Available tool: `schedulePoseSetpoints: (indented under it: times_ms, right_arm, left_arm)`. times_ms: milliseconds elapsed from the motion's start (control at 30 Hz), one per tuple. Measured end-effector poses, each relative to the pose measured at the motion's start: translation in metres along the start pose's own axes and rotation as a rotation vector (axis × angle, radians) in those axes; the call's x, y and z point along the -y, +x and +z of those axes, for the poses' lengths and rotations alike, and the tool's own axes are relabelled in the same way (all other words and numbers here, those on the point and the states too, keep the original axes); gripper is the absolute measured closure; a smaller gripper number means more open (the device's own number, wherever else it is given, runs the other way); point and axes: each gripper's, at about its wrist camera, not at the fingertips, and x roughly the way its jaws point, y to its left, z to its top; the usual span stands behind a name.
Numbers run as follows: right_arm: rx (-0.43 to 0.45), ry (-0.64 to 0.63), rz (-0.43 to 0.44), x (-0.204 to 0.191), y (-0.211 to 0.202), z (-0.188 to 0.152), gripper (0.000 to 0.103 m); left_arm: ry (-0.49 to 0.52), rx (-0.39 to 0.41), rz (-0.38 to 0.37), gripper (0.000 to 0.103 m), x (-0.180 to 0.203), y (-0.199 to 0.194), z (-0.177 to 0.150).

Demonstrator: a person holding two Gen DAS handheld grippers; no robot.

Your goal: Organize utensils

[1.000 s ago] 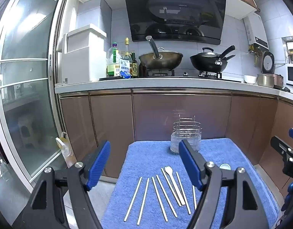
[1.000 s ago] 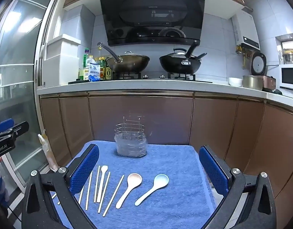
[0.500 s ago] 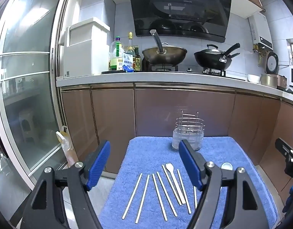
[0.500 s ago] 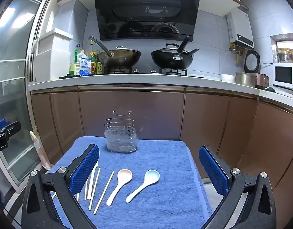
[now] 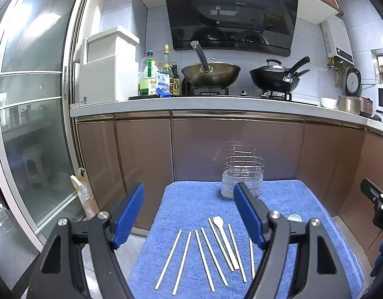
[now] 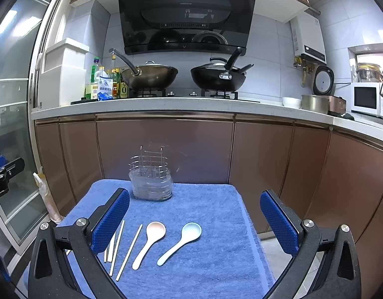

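A blue towel (image 5: 191, 199) (image 6: 211, 269) covers a small table. At its far edge stands a wire utensil holder (image 5: 242, 175) (image 6: 151, 179) in a clear cup. Several pale chopsticks (image 5: 184, 258) (image 6: 129, 251) lie in a row on the towel, with a white fork (image 5: 225, 240) among them. A pink spoon (image 6: 149, 240) and a light blue spoon (image 6: 181, 241) lie side by side to the right of them. My left gripper (image 5: 189, 211) hovers open above the chopsticks. My right gripper (image 6: 195, 220) hovers open above the spoons. Neither holds anything.
Behind the table run brown cabinets (image 6: 166, 147) under a white counter (image 6: 181, 106) with two woks, bottles and a rice cooker. A glass sliding door (image 5: 29, 124) is on the left. A plastic bag (image 5: 81, 194) leans by the cabinet on the floor.
Both grippers have drawn back and tilted up a little, so the table sits lower and farther in both views. Both stay open. The utensils have not moved.
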Motion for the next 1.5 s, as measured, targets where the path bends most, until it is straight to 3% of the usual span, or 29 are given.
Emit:
schedulePoseSetpoints:
  times_ms: [533,1500]
  right_arm:
    - [-0.011,0.005,0.0,0.007,0.006,-0.001,0.0]
    - [-0.003,-0.017,0.005,0.003,0.01,-0.002,0.0]
  left_arm:
    - [-0.068,0.02,-0.003,0.03,-0.008,0.003,-0.001]
    - [-0.069,-0.028,-0.019,0.03,-0.014,0.016,-0.003]
